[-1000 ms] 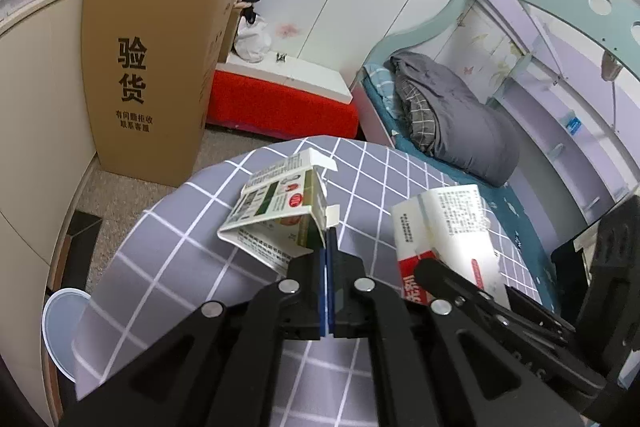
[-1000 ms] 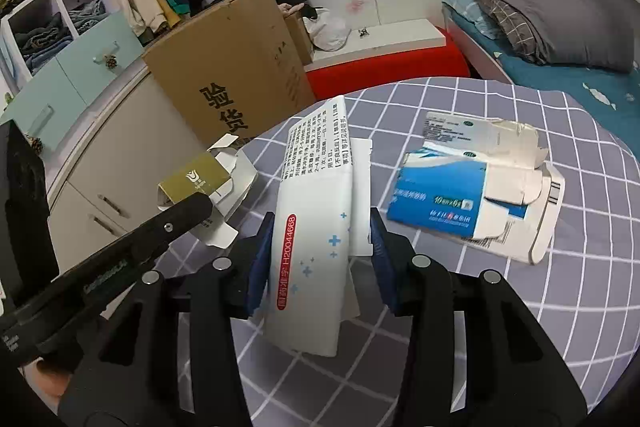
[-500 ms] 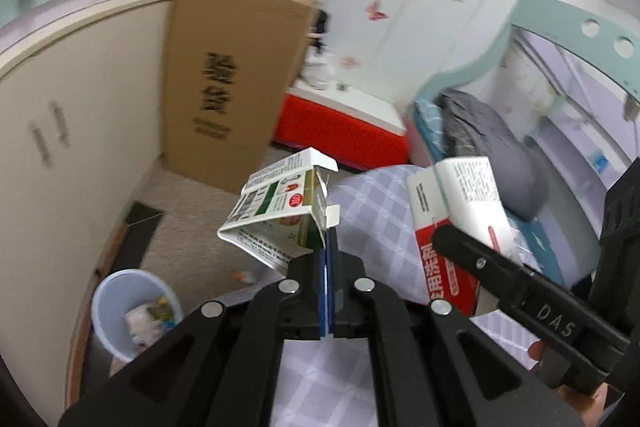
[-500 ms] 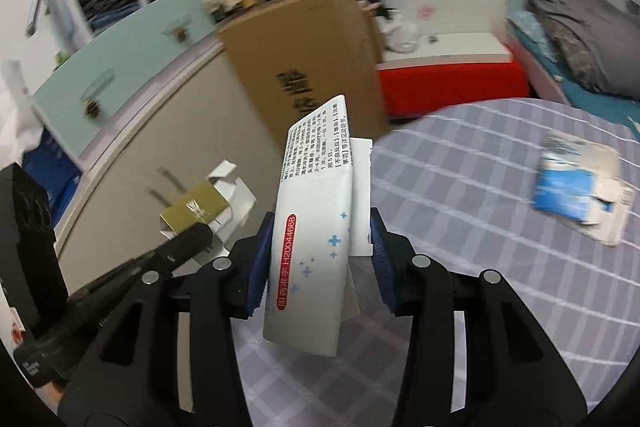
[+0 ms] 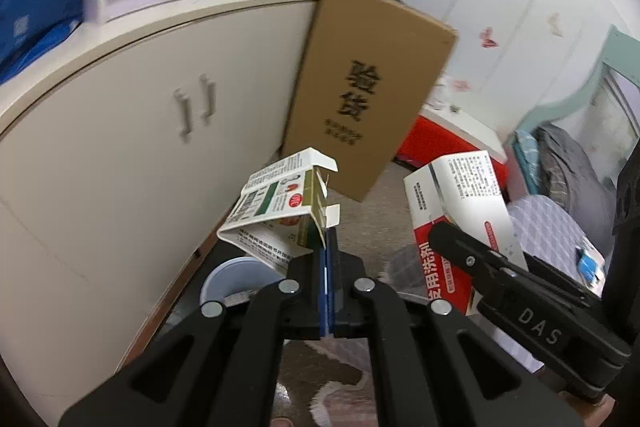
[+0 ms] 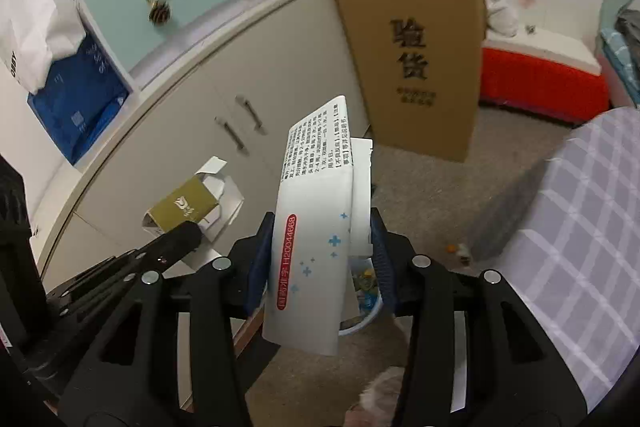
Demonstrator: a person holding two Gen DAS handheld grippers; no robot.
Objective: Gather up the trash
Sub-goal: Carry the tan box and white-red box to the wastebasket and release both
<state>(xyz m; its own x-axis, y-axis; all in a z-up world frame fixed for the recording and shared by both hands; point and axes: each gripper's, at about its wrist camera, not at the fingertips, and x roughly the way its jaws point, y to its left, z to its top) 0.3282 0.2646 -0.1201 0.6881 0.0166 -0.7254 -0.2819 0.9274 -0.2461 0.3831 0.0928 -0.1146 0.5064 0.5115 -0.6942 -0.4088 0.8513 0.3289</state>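
Note:
My left gripper (image 5: 327, 247) is shut on a flap of an opened green-and-white carton (image 5: 276, 211), held in the air above a pale blue trash bin (image 5: 236, 277) on the floor. My right gripper (image 6: 320, 247) is shut on a flattened white-and-red medicine box (image 6: 316, 227), also off the table. The bin (image 6: 362, 301) shows just below that box, with trash inside. The white-and-red box (image 5: 460, 223) and right gripper show at the right of the left wrist view. The green carton (image 6: 188, 207) and left gripper (image 6: 188, 231) show at the left of the right wrist view.
A beige cabinet (image 5: 140, 155) stands close on the left, a tall cardboard box (image 6: 416, 47) leaning on it. The round table with grey checked cloth (image 6: 580, 247) is at the right. A red-and-white bench (image 6: 540, 75) lies behind. Carpet floor lies below.
Both grippers have swung left off the table with their boxes, toward the cabinet. The trash bin now lies right below them. The blue box left on the table is nearly out of view.

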